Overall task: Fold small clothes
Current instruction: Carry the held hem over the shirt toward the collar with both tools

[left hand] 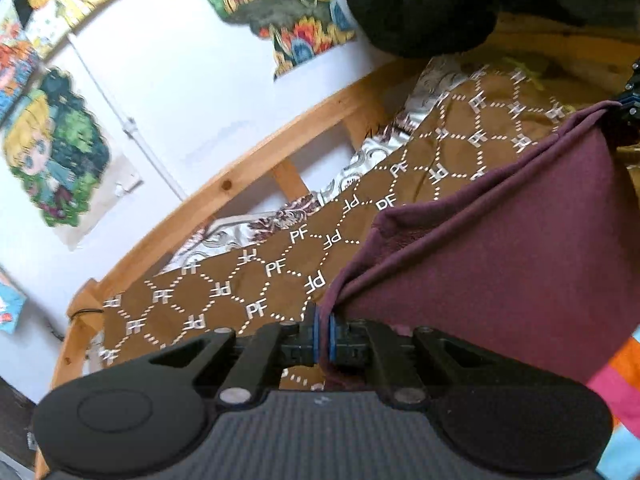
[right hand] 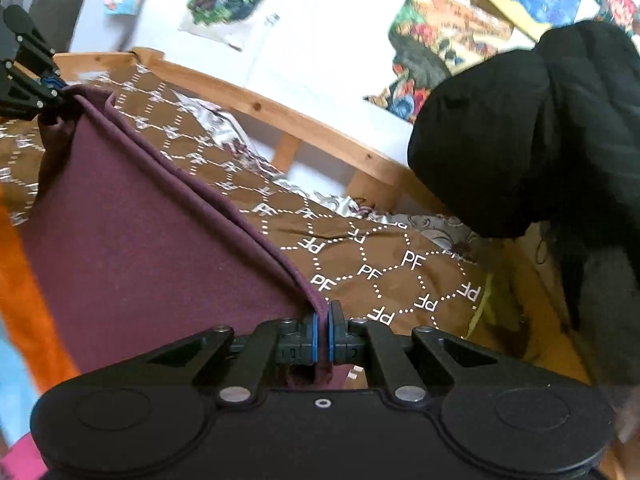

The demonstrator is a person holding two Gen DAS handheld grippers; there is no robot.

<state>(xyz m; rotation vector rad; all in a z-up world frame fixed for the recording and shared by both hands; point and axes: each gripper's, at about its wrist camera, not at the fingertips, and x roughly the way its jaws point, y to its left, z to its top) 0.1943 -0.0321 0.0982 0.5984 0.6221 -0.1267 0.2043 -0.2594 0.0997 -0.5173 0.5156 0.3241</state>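
A maroon garment (left hand: 500,264) hangs stretched between my two grippers above the bed. My left gripper (left hand: 324,320) is shut on one corner of its top edge. My right gripper (right hand: 323,316) is shut on the other corner; the garment (right hand: 140,248) spreads out to its left. Each gripper shows in the other's view: the right one at the far right edge (left hand: 628,108), the left one at the upper left (right hand: 48,92). The top hem runs taut between them and the cloth hangs down below it.
A brown bedspread (left hand: 248,280) with a white "PF" pattern covers the bed, also in the right wrist view (right hand: 400,272). A wooden bed rail (left hand: 224,188) runs along a white wall with posters. A black bundle of clothing (right hand: 528,132) sits at the bed's end. Orange, pink and blue fabric (left hand: 624,372) lies below.
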